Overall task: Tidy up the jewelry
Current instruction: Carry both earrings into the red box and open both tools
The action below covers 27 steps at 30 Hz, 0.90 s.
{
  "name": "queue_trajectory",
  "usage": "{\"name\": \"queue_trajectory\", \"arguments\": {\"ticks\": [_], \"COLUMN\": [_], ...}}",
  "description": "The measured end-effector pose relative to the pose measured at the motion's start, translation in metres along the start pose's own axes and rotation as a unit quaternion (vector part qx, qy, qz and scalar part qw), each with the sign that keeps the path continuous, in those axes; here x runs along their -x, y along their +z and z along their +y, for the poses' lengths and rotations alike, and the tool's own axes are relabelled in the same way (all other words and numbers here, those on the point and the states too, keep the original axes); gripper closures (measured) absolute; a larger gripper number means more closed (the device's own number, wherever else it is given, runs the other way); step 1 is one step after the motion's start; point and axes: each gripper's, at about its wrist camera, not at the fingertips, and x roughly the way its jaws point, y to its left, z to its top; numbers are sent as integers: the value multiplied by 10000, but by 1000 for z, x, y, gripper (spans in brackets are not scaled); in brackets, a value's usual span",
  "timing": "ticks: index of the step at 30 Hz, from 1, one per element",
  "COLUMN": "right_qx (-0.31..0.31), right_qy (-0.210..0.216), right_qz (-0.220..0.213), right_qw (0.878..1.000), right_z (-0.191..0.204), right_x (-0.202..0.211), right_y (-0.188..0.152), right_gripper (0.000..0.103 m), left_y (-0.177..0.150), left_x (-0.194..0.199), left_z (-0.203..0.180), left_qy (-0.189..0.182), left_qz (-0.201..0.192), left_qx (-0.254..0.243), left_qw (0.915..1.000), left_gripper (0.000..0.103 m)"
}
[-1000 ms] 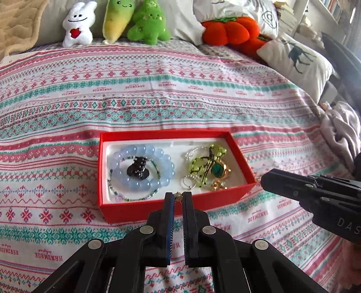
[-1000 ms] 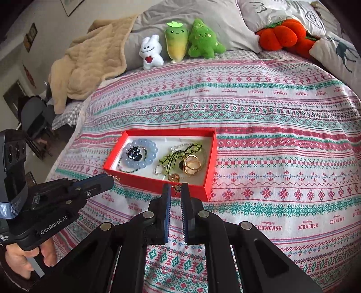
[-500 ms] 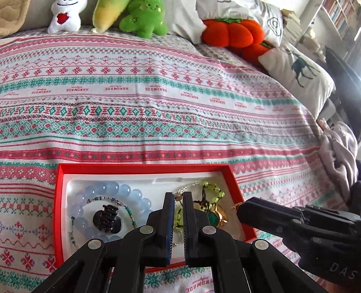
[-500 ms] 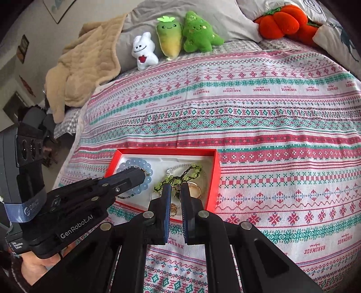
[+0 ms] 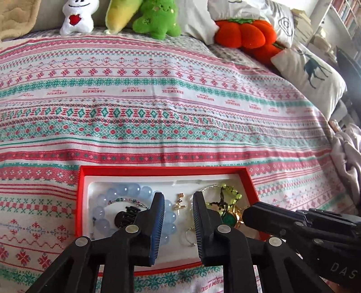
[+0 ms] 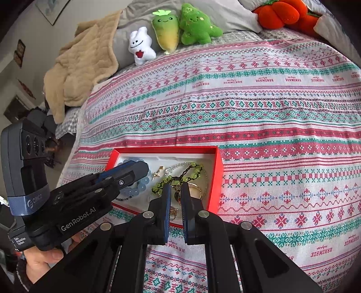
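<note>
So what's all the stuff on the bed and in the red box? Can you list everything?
Box: one, red with white lining, on the bedspread.
Bead bracelet: one, pale blue, left part of box.
Hair clip: one, black, inside the bracelet.
Cross charm: one, gold, middle of box.
Green beads: one strand, right part of box.
Gold ring: one, right part of box.
Bedspread: one, red-green patterned.
Plush toys: three, white, yellow-green, green, at the bed's head.
Pumpkin cushion: orange.
Blanket: one, beige.
Left gripper: open, over the box.
Right gripper: nearly closed, over the box.
</note>
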Motion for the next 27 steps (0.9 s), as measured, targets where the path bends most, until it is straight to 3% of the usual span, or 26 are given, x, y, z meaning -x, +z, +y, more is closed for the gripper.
{"name": "queue_trajectory", "arguments": {"ticks": [5,16,18,20,22,27], "right_qx": [12,140,90,80,91,98], "right_qy": [86,135,155,183,167,67], "right_qz": [49,251,311,393,367,214], "right_qw": [10000,9995,9994,9990,9991,9997], "right_z": [8,36,36,34,31,26], "right_x": [-6,-28,-31,-32,-27,-9], "right_y": [1,-1,-1,-1,-1,-2], "right_gripper": [94,92,92,83,64,60], "left_y": [-8,-30,-31,-32,-32,-36], "left_x": [21,36,35,36,37,41], "left_z": [16,48,49,49,47,43], "left_qy": [401,625,619,620,622,842], "left_qz": [6,177,252,246,223,189], "left_qx": [12,83,77,95,109,143], "left_qw": [9992,9979,9977,9977,9978,9962], "left_gripper": [82,74,59,49,40,21]}}
